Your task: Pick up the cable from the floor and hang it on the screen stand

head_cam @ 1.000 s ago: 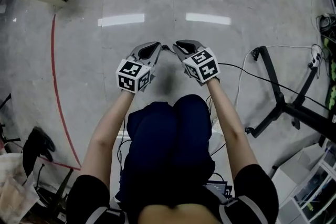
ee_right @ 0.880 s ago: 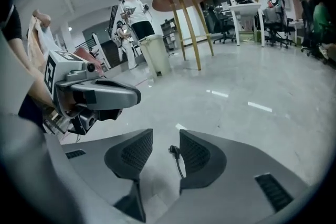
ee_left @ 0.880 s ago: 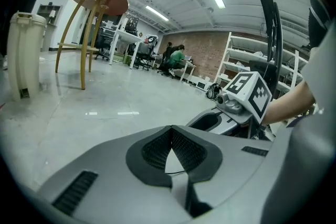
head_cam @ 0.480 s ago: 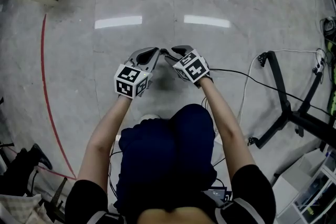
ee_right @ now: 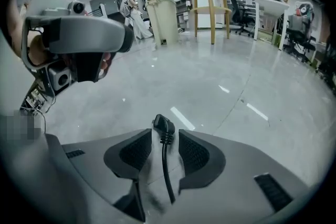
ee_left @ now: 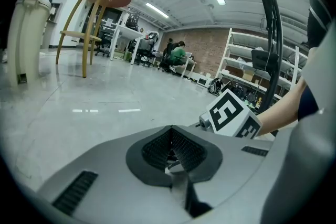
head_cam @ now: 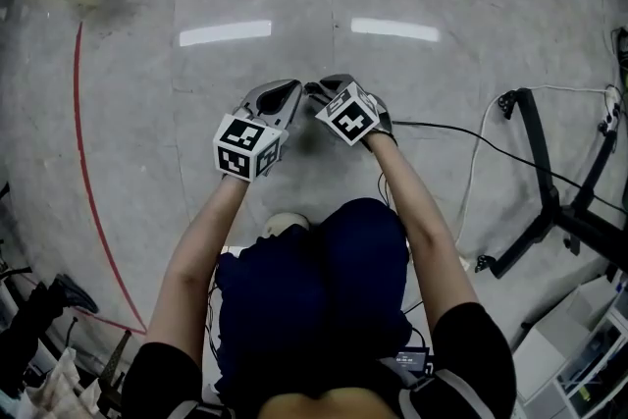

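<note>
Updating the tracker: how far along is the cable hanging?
Done: nothing; cable isn't on the stand. In hand: right gripper jaws have just opened, plug between them, ungripped; left gripper shut. Left: grip, lift, hang.

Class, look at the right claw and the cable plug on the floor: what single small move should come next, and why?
Probably close the right claw on the cable, just behind its plug. Its jaws have just been opening and stand apart with the cable running between them. The pads are not pressing on it, so nothing is gripped yet.
</note>
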The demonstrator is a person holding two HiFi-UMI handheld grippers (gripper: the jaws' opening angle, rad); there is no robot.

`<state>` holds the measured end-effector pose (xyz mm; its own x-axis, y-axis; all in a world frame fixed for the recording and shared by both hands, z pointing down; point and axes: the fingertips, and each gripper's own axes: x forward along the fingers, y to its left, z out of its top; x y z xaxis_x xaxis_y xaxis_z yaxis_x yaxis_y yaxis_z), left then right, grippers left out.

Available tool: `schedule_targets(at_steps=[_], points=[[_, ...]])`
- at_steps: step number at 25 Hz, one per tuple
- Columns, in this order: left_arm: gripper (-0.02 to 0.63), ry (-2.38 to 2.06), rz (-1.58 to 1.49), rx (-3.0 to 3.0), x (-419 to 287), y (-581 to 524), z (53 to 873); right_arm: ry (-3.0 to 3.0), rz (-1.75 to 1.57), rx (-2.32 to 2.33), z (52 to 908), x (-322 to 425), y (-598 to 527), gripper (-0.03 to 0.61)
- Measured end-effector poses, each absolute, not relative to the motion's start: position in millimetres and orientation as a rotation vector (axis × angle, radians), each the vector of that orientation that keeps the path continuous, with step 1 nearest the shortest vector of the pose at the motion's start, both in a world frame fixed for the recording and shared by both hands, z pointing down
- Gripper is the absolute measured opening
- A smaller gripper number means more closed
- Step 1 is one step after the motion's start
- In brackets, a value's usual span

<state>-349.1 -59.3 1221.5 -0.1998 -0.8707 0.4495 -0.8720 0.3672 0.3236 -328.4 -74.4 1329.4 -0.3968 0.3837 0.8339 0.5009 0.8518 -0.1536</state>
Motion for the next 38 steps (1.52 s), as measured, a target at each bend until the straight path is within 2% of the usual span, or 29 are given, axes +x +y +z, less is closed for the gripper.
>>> schedule_targets(at_steps=[8,14,18,27,38], points=[[0.008,-2.049,0.011,1.502,-346.3,-66.8,1234.0,-2.043,-0.226,-0.623,1335.9,-328.7,-72.6,0.166],[0.008,-2.042,0.020,1.500,-341.7,-67.6,1239.6,-2.058,-0.198,-0.580,1335.4,-331.1,-77.0,0.097],[0.008,-2.045,0.023,1.506,-339.1,-65.8,1238.9,-2.089,-0.158,-0.529,1334.9,-330.8,-77.7,0.075],[0.008,-2.043,0.055,1.507,-338.0,-62.6,1230.4,-2.140,-0.102,-0.438,1325.7,-330.7,-88.1,0.072],[0.008,-2.071,0.018,1.495,-347.8,-69.0,1184.1,-2.198,-0.120,-0.399,1263.4,-345.1,-108.4,0.071]])
